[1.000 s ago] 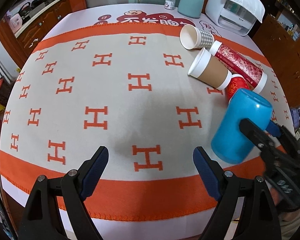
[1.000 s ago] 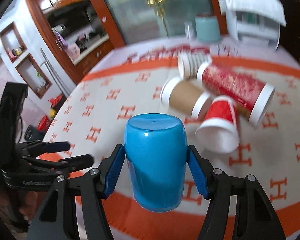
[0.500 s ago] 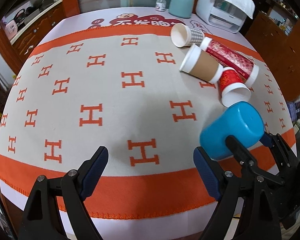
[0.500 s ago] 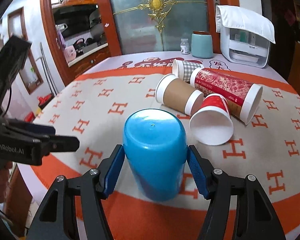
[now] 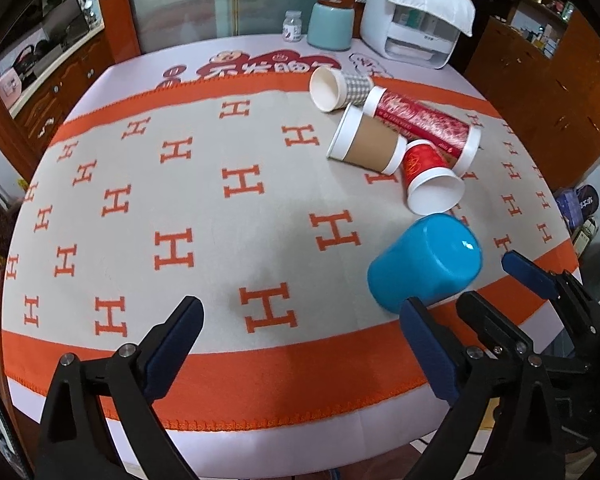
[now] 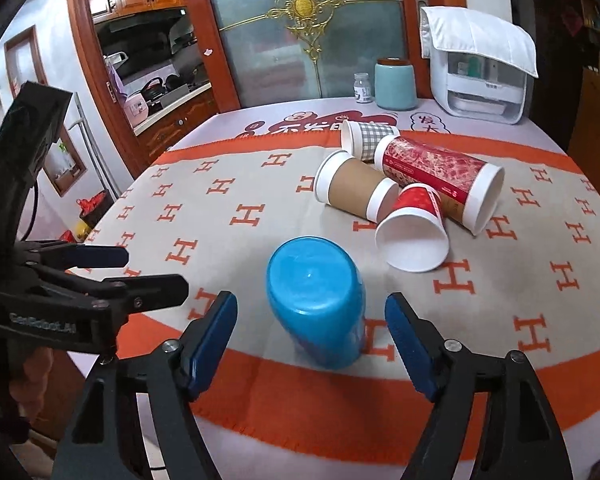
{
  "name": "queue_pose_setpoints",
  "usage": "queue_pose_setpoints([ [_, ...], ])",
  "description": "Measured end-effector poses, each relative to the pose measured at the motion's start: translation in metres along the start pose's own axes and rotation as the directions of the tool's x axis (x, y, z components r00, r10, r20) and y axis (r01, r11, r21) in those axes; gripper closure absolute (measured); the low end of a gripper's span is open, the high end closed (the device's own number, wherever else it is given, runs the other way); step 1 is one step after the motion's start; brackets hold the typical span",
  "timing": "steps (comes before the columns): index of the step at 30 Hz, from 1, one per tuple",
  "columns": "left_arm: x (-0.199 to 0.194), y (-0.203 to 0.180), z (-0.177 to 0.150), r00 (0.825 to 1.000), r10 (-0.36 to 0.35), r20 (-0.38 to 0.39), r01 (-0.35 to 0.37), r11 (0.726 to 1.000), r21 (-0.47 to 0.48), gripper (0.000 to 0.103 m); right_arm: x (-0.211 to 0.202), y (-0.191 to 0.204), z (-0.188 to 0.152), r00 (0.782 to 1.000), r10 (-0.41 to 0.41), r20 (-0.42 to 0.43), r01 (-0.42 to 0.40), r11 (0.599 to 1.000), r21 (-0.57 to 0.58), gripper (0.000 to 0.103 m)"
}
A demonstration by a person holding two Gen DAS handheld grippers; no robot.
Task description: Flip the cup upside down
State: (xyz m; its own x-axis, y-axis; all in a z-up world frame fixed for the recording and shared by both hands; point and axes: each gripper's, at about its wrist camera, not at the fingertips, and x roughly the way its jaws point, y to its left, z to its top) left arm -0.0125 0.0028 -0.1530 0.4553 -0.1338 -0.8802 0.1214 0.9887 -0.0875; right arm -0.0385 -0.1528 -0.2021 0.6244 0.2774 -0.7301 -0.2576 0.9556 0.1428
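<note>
A blue plastic cup (image 6: 316, 304) stands mouth-down on the orange-and-beige cloth, its closed base facing up. It also shows in the left wrist view (image 5: 424, 262). My right gripper (image 6: 312, 344) is open, its blue pads on either side of the cup and clear of it. In the left wrist view the right gripper (image 5: 496, 292) sits just right of the cup. My left gripper (image 5: 300, 348) is open and empty over the near orange band, left of the cup.
Several paper cups lie on their sides behind the blue cup: a red one (image 6: 414, 232), a brown one (image 6: 356, 194), a checked one (image 6: 366, 140), and a long red tube (image 6: 440, 178). A teal jar (image 6: 394, 84) and a white appliance (image 6: 480, 76) stand at the back.
My right gripper set the blue cup down mouth-down on the cloth, opened and let go of it. The left gripper stayed open and drew back a little.
</note>
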Motion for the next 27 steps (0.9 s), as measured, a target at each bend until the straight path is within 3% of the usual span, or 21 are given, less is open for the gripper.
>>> queue_pose_setpoints([
  [6, -0.024, -0.008, 0.001, 0.999, -0.015, 0.037, 0.013, 0.999, 0.036, 0.005, -0.027, -0.006, 0.006, 0.996, -0.036, -0.08, 0.043, 0.994, 0.098, 0.025],
  [16, -0.082, -0.027, 0.01, 0.99, 0.008, 0.141, -0.013, 0.999, 0.034, 0.001, -0.103, -0.011, 0.042, 0.993, -0.075, -0.089, 0.094, 0.97, 0.226, 0.025],
  [20, -0.101, -0.038, 0.012, 0.984, 0.016, 0.176, -0.016, 1.0, -0.004, 0.001, -0.131, -0.008, 0.058, 0.99, -0.123, -0.072, 0.136, 0.969, 0.208, 0.025],
  [27, -0.121, -0.058, 0.004, 0.971, 0.098, 0.216, -0.091, 0.995, -0.04, 0.001, -0.174, -0.007, 0.06, 0.981, -0.194, -0.027, 0.196, 0.967, 0.164, 0.021],
])
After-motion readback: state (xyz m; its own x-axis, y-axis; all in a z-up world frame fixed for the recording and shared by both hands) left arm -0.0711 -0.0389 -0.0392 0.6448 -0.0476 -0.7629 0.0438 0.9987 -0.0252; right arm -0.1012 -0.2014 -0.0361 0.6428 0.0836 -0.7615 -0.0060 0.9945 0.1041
